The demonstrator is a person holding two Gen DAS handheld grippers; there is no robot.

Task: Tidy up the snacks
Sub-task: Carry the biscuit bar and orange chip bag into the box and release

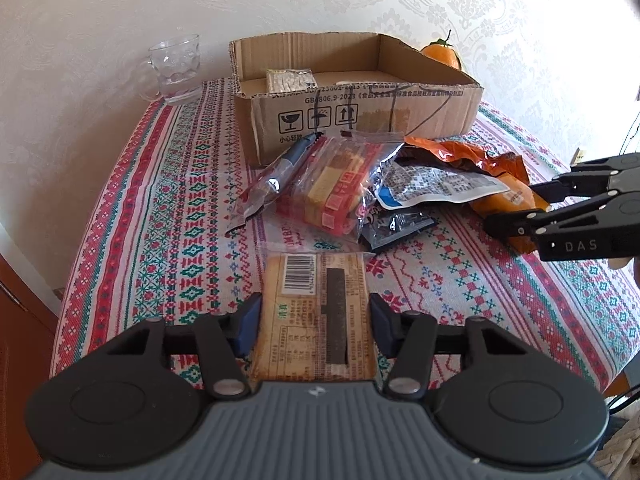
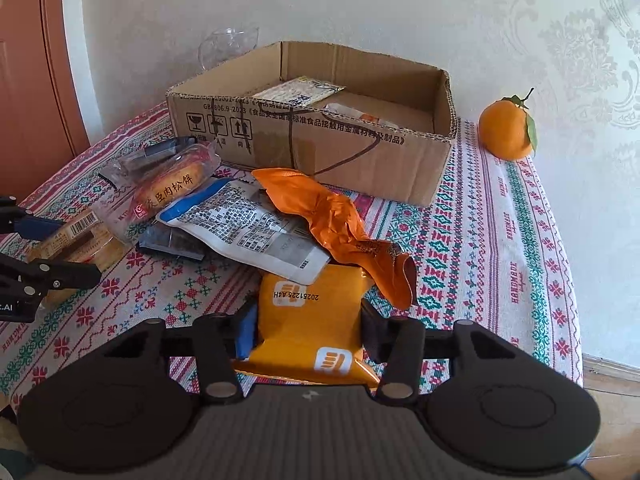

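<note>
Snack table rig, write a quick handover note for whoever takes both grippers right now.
Left gripper: closed on the clear-wrapped biscuit pack with barcode, near the table's front.
Right gripper: closed on the yellow snack pouch, partly under the pile.
Brown cardboard box: holds two packets so far.
Left: both gripped packs, plus the crumpled orange wrapper, white printed pouch, red meat-floss cake pack and others in the pile.

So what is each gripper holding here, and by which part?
Left gripper: jaws flank the near end of the barcoded biscuit pack. Right gripper: jaws flank the yellow packet mid-body. Contact can't be confirmed.
</note>
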